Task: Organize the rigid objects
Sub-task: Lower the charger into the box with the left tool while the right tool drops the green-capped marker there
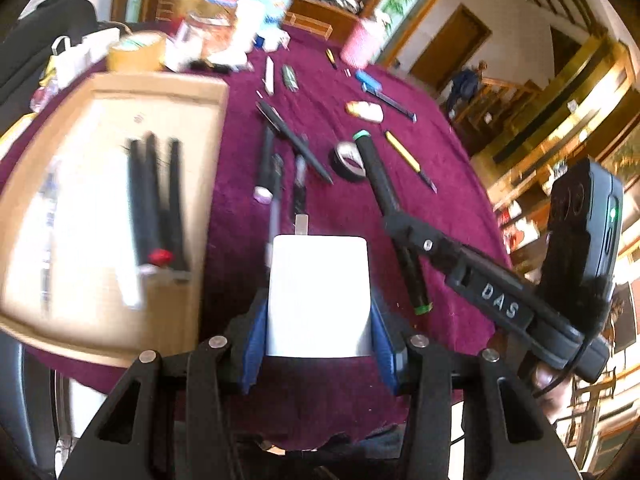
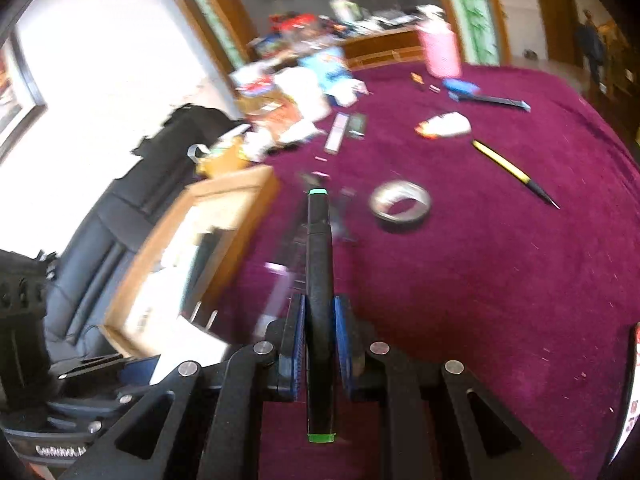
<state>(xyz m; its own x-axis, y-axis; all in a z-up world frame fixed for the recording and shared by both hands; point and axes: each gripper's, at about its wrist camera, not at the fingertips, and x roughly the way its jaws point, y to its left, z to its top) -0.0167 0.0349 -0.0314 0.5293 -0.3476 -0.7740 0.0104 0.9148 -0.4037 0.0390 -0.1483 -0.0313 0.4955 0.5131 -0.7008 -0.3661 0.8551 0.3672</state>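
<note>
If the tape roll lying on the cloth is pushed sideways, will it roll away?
Probably not: the tape roll lies flat, hole upward, so it should slide. The fuzzy purple cloth would likely drag on it. It looks rigid and light.

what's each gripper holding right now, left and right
left gripper: shut on white charger block
right gripper: shut on black marker with green ends

A table under a maroon cloth [image 1: 400, 208] carries a wooden tray [image 1: 104, 208], a tape roll [image 1: 347, 162], a yellow pen [image 1: 408, 159], black pens [image 1: 292, 140], a white-orange object [image 1: 366, 111], a blue knife [image 1: 386, 98] and a pink cup [image 1: 362, 42].
</note>
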